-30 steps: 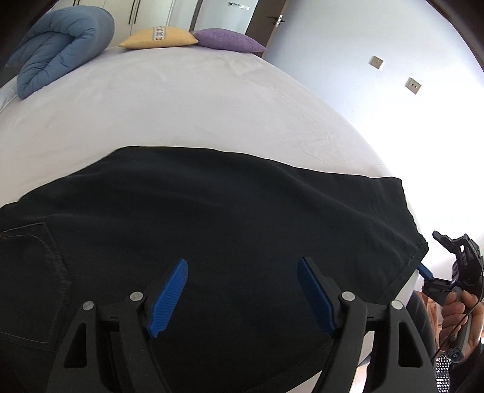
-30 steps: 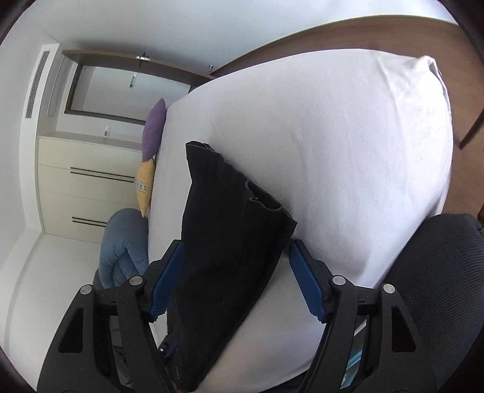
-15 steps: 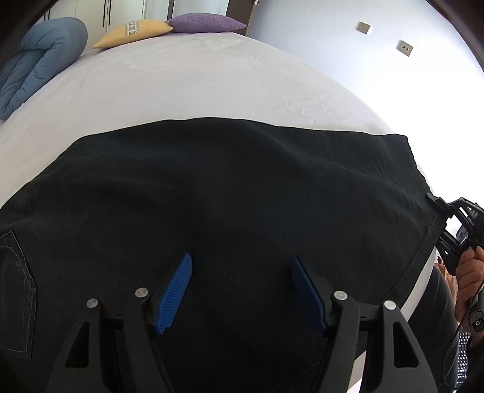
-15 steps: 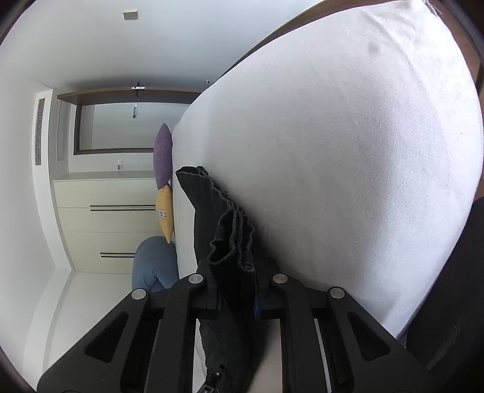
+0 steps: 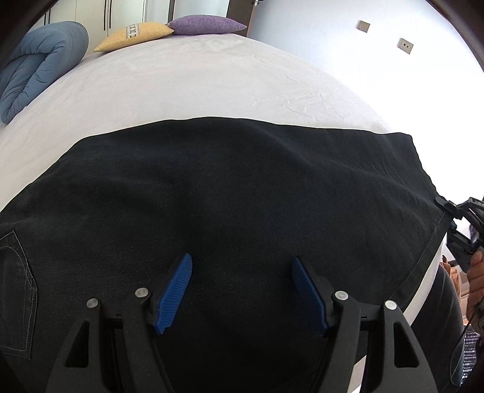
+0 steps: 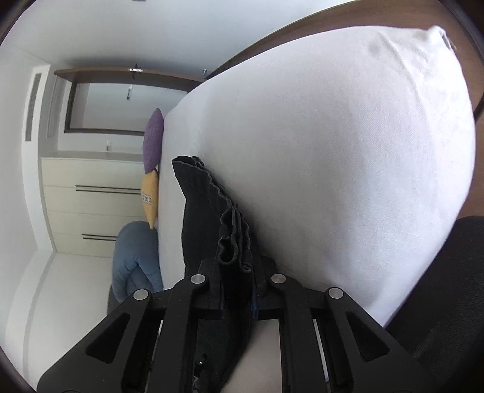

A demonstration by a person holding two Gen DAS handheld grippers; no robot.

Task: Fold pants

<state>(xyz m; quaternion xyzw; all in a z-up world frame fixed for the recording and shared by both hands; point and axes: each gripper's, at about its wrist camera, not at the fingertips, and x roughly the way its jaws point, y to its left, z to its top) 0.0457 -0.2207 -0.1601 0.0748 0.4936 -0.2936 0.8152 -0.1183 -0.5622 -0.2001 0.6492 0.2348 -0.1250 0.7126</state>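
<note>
Since a second ago the right hand-held gripper point(image 6: 237, 290) has gone from standing wide around the hem end of the black pants point(image 5: 230, 205) to being clamped on it, and the left wrist camera has come in lower and closer over the cloth. Going left to right in the left wrist view: a stitched back pocket point(image 5: 15, 290) shows at the far left edge, so the waist end lies that way; the left hand-held gripper point(image 5: 242, 290) hangs over the middle of the garment with its blue pads point(image 5: 175, 293) spread wide and nothing between them; at the far right the leg hems end near the side of the bed point(image 5: 196, 78), where the other tool grips the corner. The right wrist view shows several hem layers bunched between the closed jaws, which suggests the two legs are already laid one on the other. By my reading, then, the lengthwise fold is done and the pants lie flat and long across the white sheet, near its front edge. What remains is the crosswise folding: the gripped hems have yet to be carried over toward the waist, and the left tool has not taken hold of anything. Beyond the garment, a blue duvet point(image 5: 36, 66), a yellow pillow point(image 5: 133, 34) and a purple pillow point(image 5: 205, 25) lie at the head of the bed, well apart from the work.
</note>
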